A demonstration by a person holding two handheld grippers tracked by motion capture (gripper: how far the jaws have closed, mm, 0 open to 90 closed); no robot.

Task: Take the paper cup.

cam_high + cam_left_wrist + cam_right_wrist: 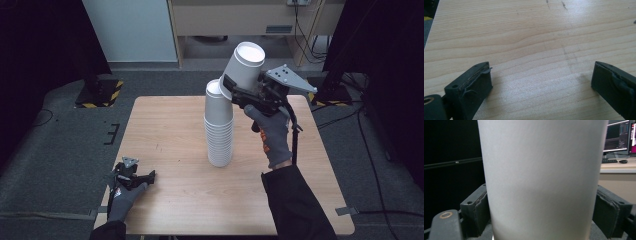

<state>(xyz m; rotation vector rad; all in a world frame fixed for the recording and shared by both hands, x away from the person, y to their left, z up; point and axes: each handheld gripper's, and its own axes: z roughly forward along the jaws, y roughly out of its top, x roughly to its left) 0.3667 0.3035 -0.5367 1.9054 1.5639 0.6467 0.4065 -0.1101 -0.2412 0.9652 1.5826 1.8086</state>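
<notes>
Above the far half of the wooden table (pixel 170 130), the right gripper (pixel 231 89) is holding 1 white paper cup (pixel 242 70) in the air, its 2 jaws clamped against opposite sides of the cup's wall. The cup is sitting upside down and tilted, its flat base turned up and toward the far side of the room, its lower rim hanging just beside the top of the stack of white cups (pixel 219 127); whether rim and stack are touching cannot be told from the high view. The stack is standing upright near the middle of the table, also bottom up, with many rims showing in tight rings down its lower part. In the right gripper view the cup (pixel 541 177) is taking up the middle of the picture, and the black pads (pixel 480 207) are pressing on it from both sides. A gloved hand (pixel 272 135) is gripping the handle of that gripper, and a dark sleeve is running back toward the near edge. At the near left corner of the table, the left gripper (pixel 145 176) is lying low on the wood in the other gloved hand, well apart from the stack. In the left gripper view its jaws are standing wide apart with bare table (pixel 536 50) between them, nothing held.
</notes>
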